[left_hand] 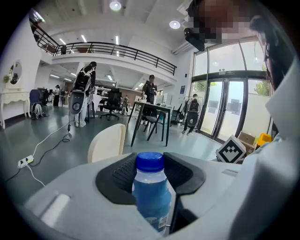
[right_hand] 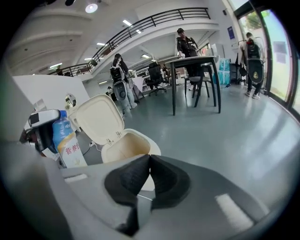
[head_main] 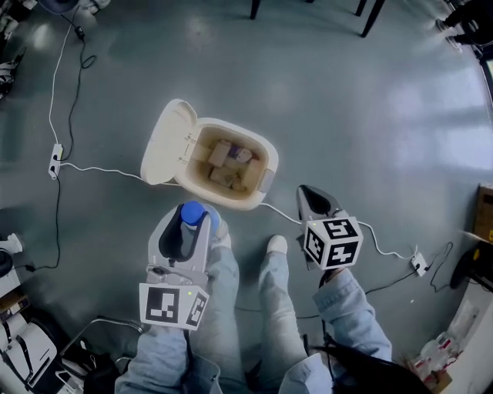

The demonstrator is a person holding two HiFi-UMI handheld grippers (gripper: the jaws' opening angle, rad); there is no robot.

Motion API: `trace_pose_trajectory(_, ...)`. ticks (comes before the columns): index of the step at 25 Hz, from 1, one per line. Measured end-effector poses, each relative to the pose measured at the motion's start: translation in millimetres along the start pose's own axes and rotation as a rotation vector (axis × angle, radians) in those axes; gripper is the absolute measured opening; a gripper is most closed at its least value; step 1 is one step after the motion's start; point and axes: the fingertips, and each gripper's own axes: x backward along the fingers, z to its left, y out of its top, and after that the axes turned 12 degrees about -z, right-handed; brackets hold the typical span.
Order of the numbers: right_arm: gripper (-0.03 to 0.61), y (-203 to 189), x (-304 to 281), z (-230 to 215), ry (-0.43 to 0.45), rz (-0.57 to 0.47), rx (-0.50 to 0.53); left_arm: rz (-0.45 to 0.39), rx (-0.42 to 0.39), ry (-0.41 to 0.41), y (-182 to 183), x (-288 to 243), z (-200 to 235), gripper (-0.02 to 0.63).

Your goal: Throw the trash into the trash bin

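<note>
My left gripper (head_main: 192, 219) is shut on a plastic bottle (left_hand: 152, 197) with a blue cap (head_main: 192, 212) and blue liquid. It hangs just short of the cream trash bin (head_main: 266, 158), nearer me and to its left. The bin's lid (head_main: 166, 141) stands flipped open to the left, and several scraps lie inside. My right gripper (head_main: 312, 195) floats to the right of the bin, its jaws shut with nothing between them. In the right gripper view the bin (right_hand: 129, 146) sits straight ahead, with the bottle (right_hand: 65, 140) held at far left.
A white cable (head_main: 100, 168) with a power strip (head_main: 55, 161) runs across the grey floor left of the bin; another cable (head_main: 389, 250) trails right. The person's legs and shoes (head_main: 276, 246) stand just below the bin. Chair legs (head_main: 371, 17) at the top, clutter at both lower corners.
</note>
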Motion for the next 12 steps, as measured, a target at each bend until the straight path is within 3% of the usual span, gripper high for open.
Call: trace_pose_trajectory(12, 0.005, 1, 47, -35, -0.090, -0.022, -0.111, -0.047, -0.002, 0.041, 2, -53, 9, 0.189)
